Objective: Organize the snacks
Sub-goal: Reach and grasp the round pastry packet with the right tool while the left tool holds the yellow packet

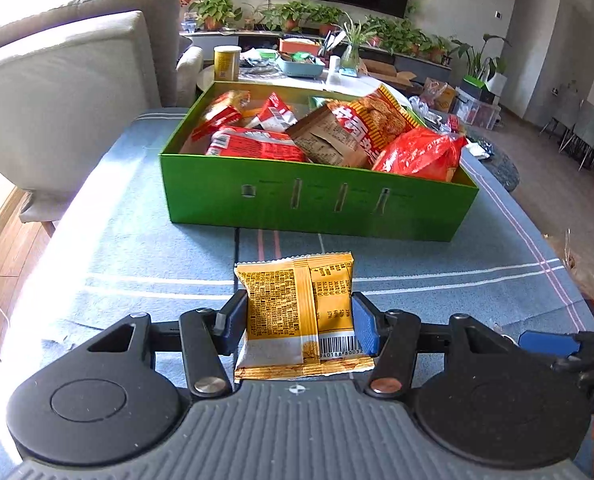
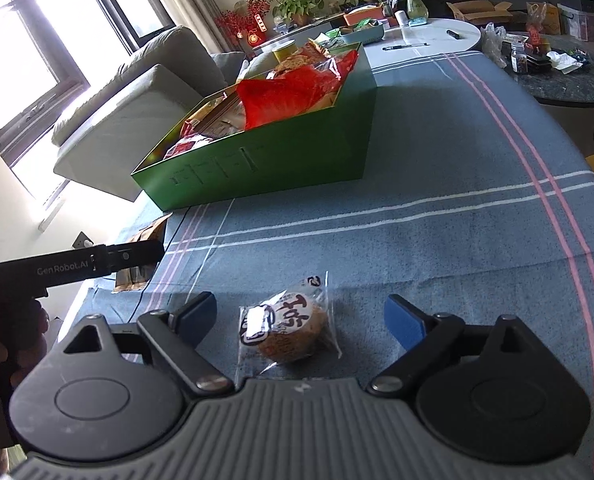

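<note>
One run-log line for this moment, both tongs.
left tongs: shut on yellow packet | right tongs: open around wrapped round cake | green box: part-filled

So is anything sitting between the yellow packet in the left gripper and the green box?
Nothing visible. The left gripper holds the yellow packet, and only bare blue tablecloth lies between it and the green box. The box is already heaped with snack bags, so free room inside is limited.
</note>
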`<state>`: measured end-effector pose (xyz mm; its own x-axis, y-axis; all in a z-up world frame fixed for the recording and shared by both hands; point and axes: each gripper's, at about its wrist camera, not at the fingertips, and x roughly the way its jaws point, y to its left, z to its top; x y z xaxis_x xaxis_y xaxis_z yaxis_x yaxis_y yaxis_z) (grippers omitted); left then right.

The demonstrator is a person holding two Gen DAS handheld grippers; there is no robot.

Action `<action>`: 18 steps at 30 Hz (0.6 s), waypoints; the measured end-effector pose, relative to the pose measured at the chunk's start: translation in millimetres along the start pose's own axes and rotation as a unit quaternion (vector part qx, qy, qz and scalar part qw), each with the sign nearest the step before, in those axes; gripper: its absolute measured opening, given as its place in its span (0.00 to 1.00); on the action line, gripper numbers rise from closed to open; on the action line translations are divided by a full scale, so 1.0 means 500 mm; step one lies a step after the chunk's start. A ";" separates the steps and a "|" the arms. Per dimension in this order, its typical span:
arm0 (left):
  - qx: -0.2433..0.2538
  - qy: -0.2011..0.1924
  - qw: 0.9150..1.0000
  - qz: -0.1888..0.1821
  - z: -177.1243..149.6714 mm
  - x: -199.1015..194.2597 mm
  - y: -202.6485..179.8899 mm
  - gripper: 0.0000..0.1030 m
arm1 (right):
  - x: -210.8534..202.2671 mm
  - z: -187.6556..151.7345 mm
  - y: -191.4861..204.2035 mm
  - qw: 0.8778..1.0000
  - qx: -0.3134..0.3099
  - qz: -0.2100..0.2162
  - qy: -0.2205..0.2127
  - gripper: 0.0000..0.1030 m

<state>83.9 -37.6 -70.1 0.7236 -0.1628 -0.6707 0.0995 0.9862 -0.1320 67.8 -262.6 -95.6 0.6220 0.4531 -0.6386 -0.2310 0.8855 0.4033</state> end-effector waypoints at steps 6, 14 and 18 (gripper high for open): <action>-0.011 -0.004 1.000 -0.002 -0.011 -0.010 0.014 0.50 | 0.002 -0.015 0.025 1.000 -0.023 0.000 0.012 0.70; -0.017 -0.008 1.000 0.001 -0.021 -0.019 0.035 0.50 | 0.008 -0.041 0.089 0.997 -0.068 0.019 0.039 0.72; -0.023 -0.007 1.000 0.005 -0.025 -0.022 0.049 0.50 | 0.012 -0.052 0.123 0.993 -0.089 0.061 0.055 0.72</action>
<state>70.0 -11.9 -75.3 0.7345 -0.1516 -0.6615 0.0607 0.9855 -0.1585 37.7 -202.6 -91.6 0.4986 0.5579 -0.6634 -0.4342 0.8231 0.3659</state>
